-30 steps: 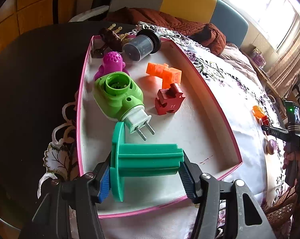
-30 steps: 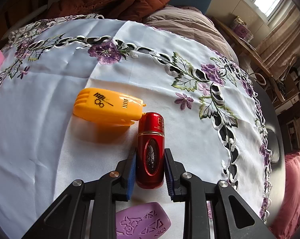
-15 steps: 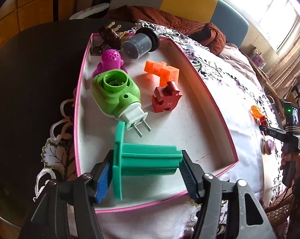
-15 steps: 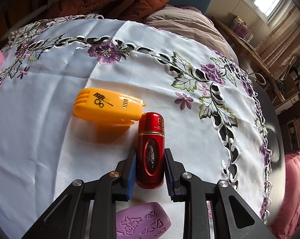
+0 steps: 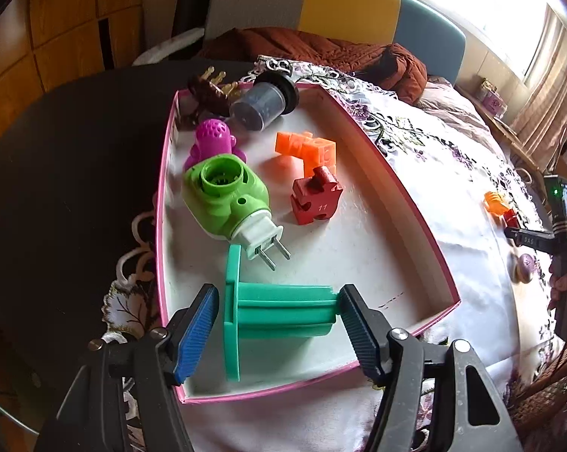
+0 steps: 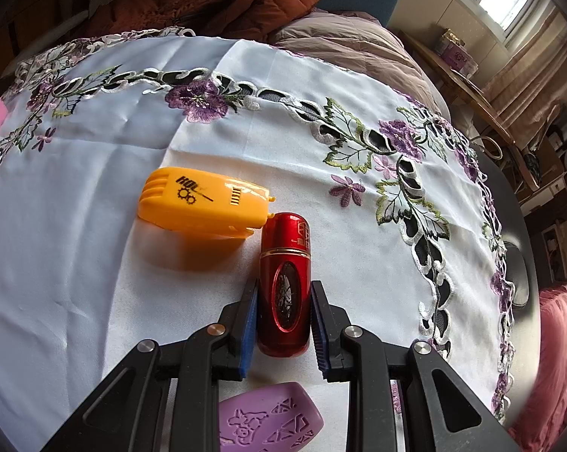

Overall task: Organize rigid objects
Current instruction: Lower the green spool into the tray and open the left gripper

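Observation:
In the left wrist view a teal plastic spool (image 5: pixel 275 310) lies on its side inside the pink-rimmed white tray (image 5: pixel 407 260). My left gripper (image 5: pixel 277 318) is open around it, with a gap between each blue pad and the spool. In the right wrist view my right gripper (image 6: pixel 283 320) is shut on a red cylindrical bottle (image 6: pixel 285 282) lying on the white embroidered tablecloth (image 6: pixel 76 245). An orange plastic case (image 6: pixel 204 203) touches the bottle's far end.
The tray also holds a green plug-in device (image 5: pixel 226 199), a red puzzle piece (image 5: pixel 315 197), an orange block (image 5: pixel 307 148), a purple toy (image 5: pixel 213 139) and a dark cup (image 5: pixel 262 103). A purple embossed piece (image 6: pixel 270 420) lies under my right gripper. The other hand-held gripper (image 5: pixel 558 233) shows at right.
My left gripper's jaws have opened, letting go of the teal spool, which now rests in the tray. The right gripper and red bottle have not moved.

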{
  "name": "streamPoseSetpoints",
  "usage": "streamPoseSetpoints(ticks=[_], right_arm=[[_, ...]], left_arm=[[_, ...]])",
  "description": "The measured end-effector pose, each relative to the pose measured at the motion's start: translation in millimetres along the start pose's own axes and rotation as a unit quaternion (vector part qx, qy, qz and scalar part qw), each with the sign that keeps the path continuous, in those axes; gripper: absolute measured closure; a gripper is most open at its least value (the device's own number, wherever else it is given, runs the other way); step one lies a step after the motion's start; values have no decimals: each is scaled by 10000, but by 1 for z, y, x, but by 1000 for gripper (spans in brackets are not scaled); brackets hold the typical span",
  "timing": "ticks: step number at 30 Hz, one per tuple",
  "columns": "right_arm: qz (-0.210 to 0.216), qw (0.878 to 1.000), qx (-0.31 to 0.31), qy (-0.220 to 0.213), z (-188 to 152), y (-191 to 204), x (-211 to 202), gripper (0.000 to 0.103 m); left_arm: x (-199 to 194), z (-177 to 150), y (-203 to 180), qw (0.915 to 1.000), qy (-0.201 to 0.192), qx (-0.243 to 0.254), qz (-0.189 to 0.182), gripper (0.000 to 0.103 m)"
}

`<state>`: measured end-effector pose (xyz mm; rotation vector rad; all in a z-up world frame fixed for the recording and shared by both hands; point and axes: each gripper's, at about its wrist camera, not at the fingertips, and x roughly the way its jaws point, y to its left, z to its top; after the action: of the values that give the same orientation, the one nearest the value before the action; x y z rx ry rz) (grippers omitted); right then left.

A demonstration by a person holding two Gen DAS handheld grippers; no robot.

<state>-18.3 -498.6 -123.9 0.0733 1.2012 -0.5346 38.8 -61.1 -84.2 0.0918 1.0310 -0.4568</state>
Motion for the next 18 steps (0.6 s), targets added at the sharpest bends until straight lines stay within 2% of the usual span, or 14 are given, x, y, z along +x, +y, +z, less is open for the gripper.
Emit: streamPoseSetpoints(ticks=[6,10,18], right_arm=[[31,10000,67,14,1,-2,0,77],[97,9998,174,7,1,-4,-1,77],[319,9992,224,-35,1,-2,-5,77]], left_arm=[[-6,0,-1,9999,-69,61,75,35],[-19,0,-3,9994,-259,137,210,34],[-31,2,1,9988,-392,23,307,34]])
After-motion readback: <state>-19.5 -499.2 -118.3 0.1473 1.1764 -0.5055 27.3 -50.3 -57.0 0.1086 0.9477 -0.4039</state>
